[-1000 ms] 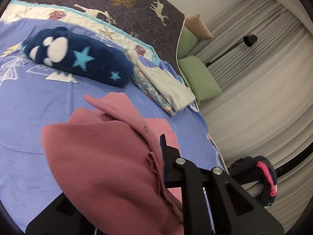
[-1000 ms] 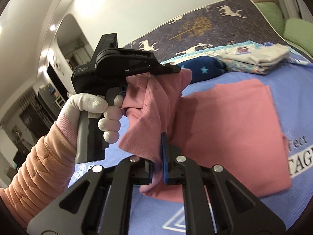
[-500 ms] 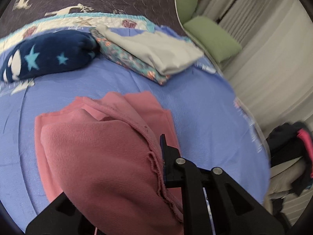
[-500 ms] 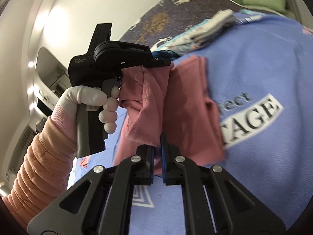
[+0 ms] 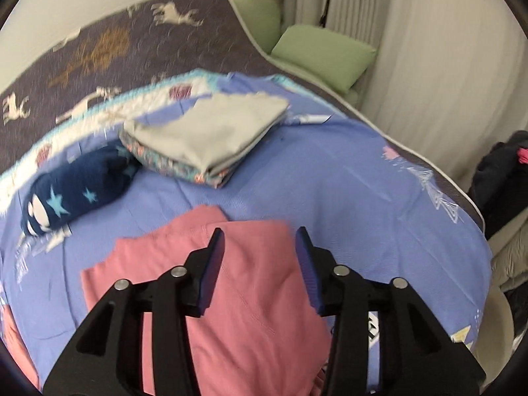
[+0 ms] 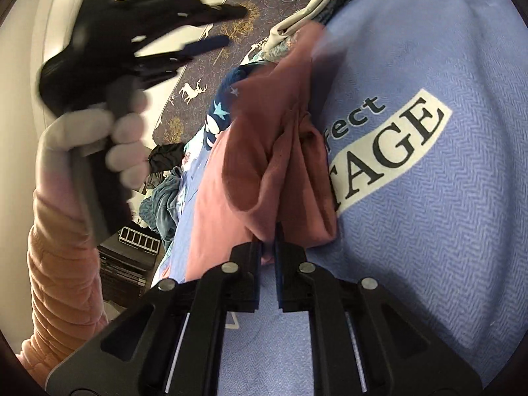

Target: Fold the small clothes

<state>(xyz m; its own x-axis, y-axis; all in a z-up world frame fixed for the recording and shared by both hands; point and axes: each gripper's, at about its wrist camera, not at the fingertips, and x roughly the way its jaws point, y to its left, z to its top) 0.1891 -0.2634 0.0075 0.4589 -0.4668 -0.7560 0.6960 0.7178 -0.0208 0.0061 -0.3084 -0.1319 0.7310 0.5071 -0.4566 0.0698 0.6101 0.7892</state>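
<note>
While the right tongs (image 6: 269, 241) kept their pinch on a bunched edge of the pink garment (image 5: 250, 297), the step in hand looked like laying the fold down on the bed (image 5: 346, 198). The left tongs (image 5: 260, 244) had just been opening; their jaws stood about half apart, nothing pressed between them, the garment lying below and beyond the tips. Judged best practice: lower the right edge flat before release, line it up with the far edge, and smooth outward so no ridge stays trapped. At the right tongs the garment rose gathered straight from the nearly closed jaws. The folded pile (image 5: 211, 138) and the navy roll (image 5: 76, 191) lay apart, further up the bed.
</note>
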